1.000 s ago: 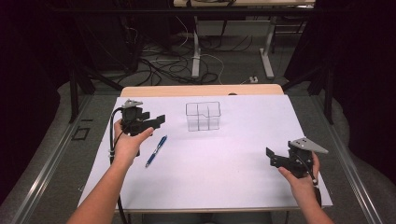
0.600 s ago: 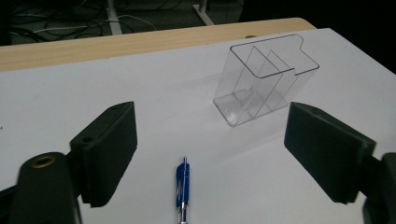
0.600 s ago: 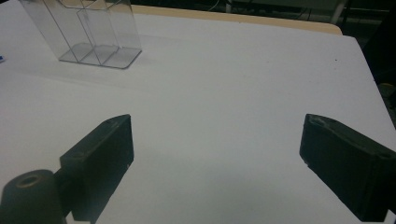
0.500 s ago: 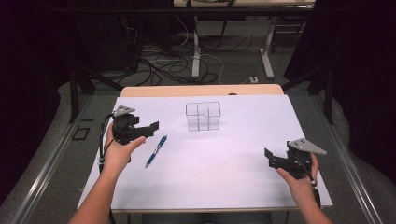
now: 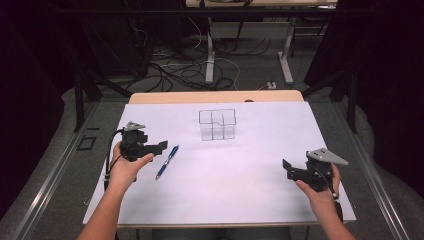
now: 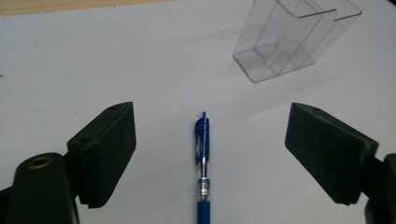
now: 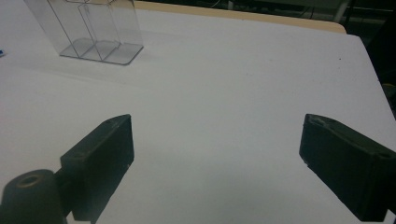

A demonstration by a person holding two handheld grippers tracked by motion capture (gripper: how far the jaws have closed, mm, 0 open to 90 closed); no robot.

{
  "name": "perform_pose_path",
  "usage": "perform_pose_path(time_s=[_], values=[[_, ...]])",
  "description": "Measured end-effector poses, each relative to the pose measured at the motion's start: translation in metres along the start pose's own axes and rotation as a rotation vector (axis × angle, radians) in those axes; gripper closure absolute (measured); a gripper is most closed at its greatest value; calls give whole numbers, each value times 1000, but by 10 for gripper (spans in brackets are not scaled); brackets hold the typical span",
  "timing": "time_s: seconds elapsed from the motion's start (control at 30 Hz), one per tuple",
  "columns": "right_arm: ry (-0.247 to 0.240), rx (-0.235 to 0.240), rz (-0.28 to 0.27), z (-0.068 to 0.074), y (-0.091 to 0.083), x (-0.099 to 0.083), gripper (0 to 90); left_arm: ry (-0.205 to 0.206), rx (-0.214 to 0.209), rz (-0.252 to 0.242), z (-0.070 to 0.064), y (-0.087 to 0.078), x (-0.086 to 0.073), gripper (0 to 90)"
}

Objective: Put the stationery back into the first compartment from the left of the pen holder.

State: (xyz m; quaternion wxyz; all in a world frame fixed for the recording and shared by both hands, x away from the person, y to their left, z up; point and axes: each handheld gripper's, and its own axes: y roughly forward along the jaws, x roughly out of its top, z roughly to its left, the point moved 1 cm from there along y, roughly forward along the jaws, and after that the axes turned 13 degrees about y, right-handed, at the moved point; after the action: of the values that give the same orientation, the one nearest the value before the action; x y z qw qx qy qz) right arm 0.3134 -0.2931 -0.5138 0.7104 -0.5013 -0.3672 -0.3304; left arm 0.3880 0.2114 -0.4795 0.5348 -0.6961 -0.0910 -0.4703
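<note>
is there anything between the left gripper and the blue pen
Nothing visible. The left gripper has its jaws open on either side of the blue click pen, which lies on bare white table cover; the clear plastic organiser stands farther off.

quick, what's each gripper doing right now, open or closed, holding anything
Left gripper: open, holding nothing, jaws spread either side of the blue pen on the table.
Right gripper: open, holding nothing, over bare white table.

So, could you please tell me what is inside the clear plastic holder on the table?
The clear plastic holder looks empty: its compartments show nothing but its own dividers and base, through to the white table cover. The blue pen lies outside it, on the cover.
</note>
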Motion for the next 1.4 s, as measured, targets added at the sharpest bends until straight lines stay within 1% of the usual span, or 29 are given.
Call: perform_pose_path(time_s=[0.07, 0.1, 0.17, 0.23, 0.27, 0.3, 0.33, 0.37, 0.4, 0.43, 0.5, 0.53, 0.6, 0.67, 0.73, 0.77, 0.8, 0.83, 0.87, 0.9, 0.93, 0.97, 1.1, 1.17, 1.2, 1.27, 1.3, 1.33, 1.4], values=[[2, 5, 0, 1, 0, 0, 110, 6, -2, 25, -1, 4, 0, 201], [3, 0, 0, 1, 0, 0, 111, 6, -2, 25, -1, 4, 0, 203], [-9, 4, 12, 1, 1, -1, 119, 27, -3, 51, -2, 10, 0, 225], [-6, 8, 12, 2, 1, -1, 122, 20, -4, 54, -4, 12, 0, 243], [-7, 3, 36, 2, 0, -1, 127, 45, 1, 82, -5, 17, 1, 249], [-8, 7, 20, 1, 1, -1, 133, 52, 3, 94, -6, 19, 1, 262], [-8, 7, 20, 1, 1, -1, 133, 52, 3, 94, -6, 19, 1, 274], [-6, 8, 9, 0, 2, -1, 136, 53, -3, 106, -7, 21, 1, 275], [0, 8, 11, 0, 2, -1, 138, 70, 8, 112, -10, 26, 1, 283], [-11, 8, 41, -1, -1, 0, 140, 83, 10, 117, -10, 28, 1, 292], [-8, 7, 42, -2, -1, 0, 141, 82, 6, 121, -12, 29, 1, 293], [2, 13, 13, -2, 1, -1, 141, 84, 2, 123, -13, 31, 1, 302], [3, 11, 11, -2, 1, -1, 142, 93, 1, 143, -15, 33, 1, 337], [0, 11, 11, -3, 1, -1, 142, 99, -2, 138, -17, 36, -2, 345], [1, 7, 11, -4, 1, -1, 143, 101, -1, 156, -18, 38, -5, 355], [1, 7, 11, -4, 1, -1, 143, 101, -1, 156, -18, 38, -5, 367], [3, 15, 25, -4, 0, 0, 143, 104, 5, 169, -19, 38, -6, 372], [6, 19, 14, -4, 1, -1, 143, 101, 8, 173, -19, 39, -8, 382], [6, 19, 15, -4, 1, -1, 143, 111, 1, 188, -18, 38, -9, 399], [11, 21, 16, -4, 1, -1, 143, 96, -11, 197, -18, 39, -11, 409], [10, 20, 15, -4, 1, -1, 143, 96, -11, 197, -18, 39, -11, 413], [10, 21, 16, -4, 1, 0, 144, 85, -10, 196, -19, 40, -13, 416], [11, 18, 20, -5, 1, 0, 143, 65, -24, 227, -15, 41, -16, 448], [12, 18, 21, -5, 1, 0, 144, 59, -24, 227, -15, 41, -17, 459], [12, 22, 18, -5, 1, 0, 144, 45, -29, 229, -14, 42, -17, 467], [11, 23, 19, -5, 2, -1, 144, 44, -31, 234, -14, 42, -18, 495], [10, 23, 19, -5, 2, -1, 144, 46, -44, 249, -14, 42, -18, 502], [9, 23, 20, -5, 2, -1, 144, 46, -44, 249, -14, 42, -18, 510], [11, 24, 21, -5, 2, -1, 145, 39, -51, 271, -14, 43, -18, 530]])
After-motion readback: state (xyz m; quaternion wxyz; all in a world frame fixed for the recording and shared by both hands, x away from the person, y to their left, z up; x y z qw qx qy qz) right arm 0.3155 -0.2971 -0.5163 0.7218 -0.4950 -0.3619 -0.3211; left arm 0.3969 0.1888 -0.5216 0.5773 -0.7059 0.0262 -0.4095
